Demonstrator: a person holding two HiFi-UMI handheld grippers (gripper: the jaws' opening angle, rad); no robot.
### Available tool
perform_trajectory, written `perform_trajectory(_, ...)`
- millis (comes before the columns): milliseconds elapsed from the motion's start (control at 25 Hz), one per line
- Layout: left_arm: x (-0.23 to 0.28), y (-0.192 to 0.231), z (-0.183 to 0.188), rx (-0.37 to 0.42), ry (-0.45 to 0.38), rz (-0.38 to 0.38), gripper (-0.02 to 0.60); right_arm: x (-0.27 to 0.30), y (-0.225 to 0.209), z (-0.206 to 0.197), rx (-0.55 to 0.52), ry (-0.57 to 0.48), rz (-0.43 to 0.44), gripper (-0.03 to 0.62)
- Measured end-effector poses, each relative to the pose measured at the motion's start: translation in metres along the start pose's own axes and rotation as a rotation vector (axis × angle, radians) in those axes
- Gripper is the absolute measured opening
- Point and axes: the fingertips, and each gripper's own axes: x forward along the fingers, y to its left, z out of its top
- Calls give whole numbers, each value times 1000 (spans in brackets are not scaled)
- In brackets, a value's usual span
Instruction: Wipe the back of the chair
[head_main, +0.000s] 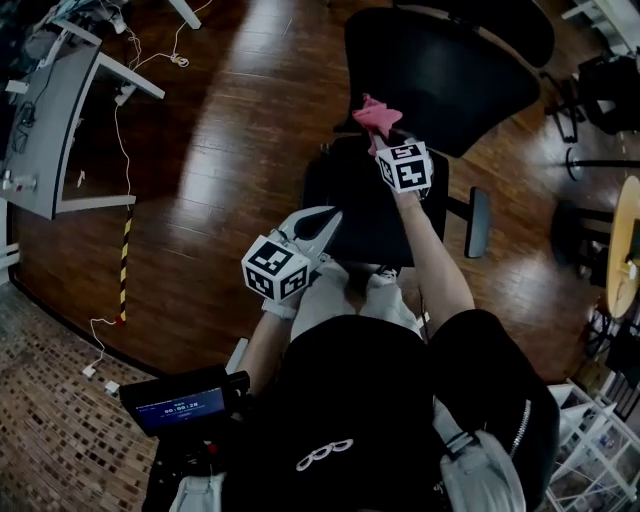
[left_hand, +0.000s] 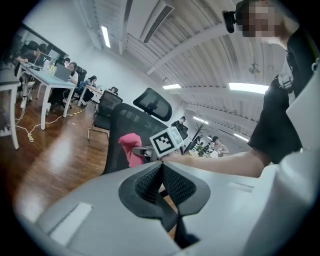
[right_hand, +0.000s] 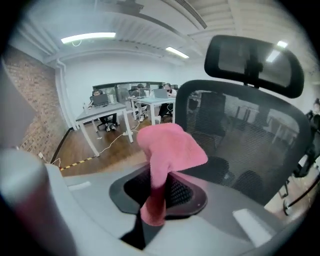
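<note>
The pink cloth (right_hand: 170, 145) is clamped in the right gripper (right_hand: 159, 192) before the chair back (head_main: 440, 70) at upper centre, the left gripper (left_hand: 161, 175) is clenched empty, and wiping seems unstarted.

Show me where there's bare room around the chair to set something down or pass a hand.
Widest free patch: wood floor between the grey desk and the chair seat. The seat looks bare, though the right hand-held gripper holds a pink cloth over its far edge. Crowded: right of the armrest, with other chairs and a round table.
</note>
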Motion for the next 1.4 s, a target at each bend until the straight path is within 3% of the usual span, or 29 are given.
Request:
perform_trajectory(320,1,-52,3,2,-80,6,-9,-146,29,-86,-90,-2,82,46)
perform_trajectory(520,5,-93,-7,-62,-131,-34,-9,-216,40,-135,-49,-13,108,46)
perform_trajectory(640,-1,-115,-16,-60,-143,-42,-9,-250,51,-152,-6,-51,105,46)
perform_trajectory(960,8,-205,-69,-23,-105,-86,-9,-350,57,-200,55,-167,81,46)
perform_trajectory(1200,11,-220,-84,-19,-68,-114,-9,-383,58,-220,90,-179,45,46)
perform_trajectory(1400,19,-232,-87,28,-37,-142,-9,-408,55,-227,136,-225,-16,46)
